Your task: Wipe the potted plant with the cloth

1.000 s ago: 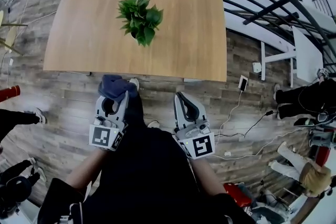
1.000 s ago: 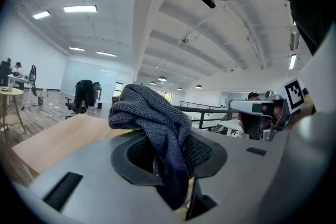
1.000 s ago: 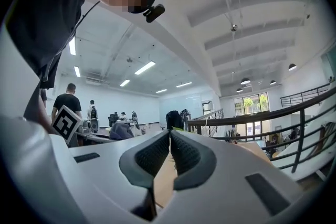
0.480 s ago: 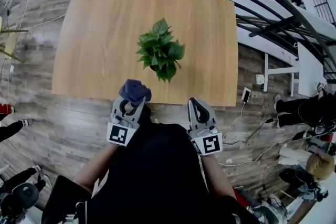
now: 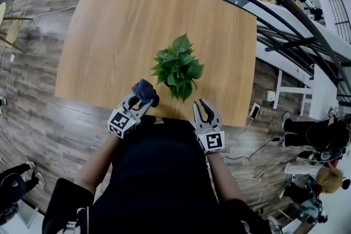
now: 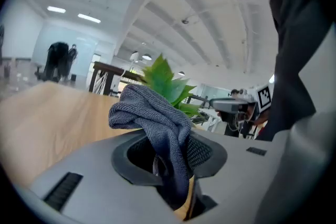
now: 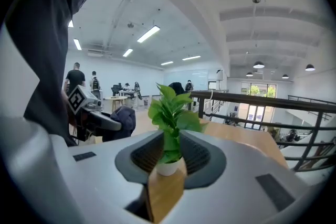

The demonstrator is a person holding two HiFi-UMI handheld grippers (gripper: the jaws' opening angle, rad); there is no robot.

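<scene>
Cloth: the cloth point(image 5: 145, 90) is clamped in the left gripper point(image 5: 140, 102). In the left gripper view it is bunched above the jaws, which are closed on its lower folds point(image 6: 157, 123).
Plant: the plant point(image 5: 178, 67) stands upright in a small white pot point(image 7: 168, 167) on the table point(image 5: 109, 35), near the edge closest to the person.
Change in position: a second ago both grippers were held over the floor, well short of the table. They have since been brought forward and lowered to the near table edge, and the plant is now seen much closer to them.
Left side now: the cloth is held just beside the plant's lower-left leaves, and no contact can be made out. In the left gripper view the leaves point(image 6: 165, 81) are seen right behind the cloth.
Right side now: the right gripper point(image 5: 202, 107) is placed near the plant's lower right. Its jaws are opening from almost closed. Nothing is held between them, and only the pot and table are seen through the narrow gap beyond them.
Meaning for the task: the approach is judged nearly finished, while no wiping has yet been started. The opening right jaws suggest that the pot or a leaf is to be steadied while the cloth is drawn over the leaves.
Care needed: the plant looks light and could be tipped if pressed from one side only.
</scene>
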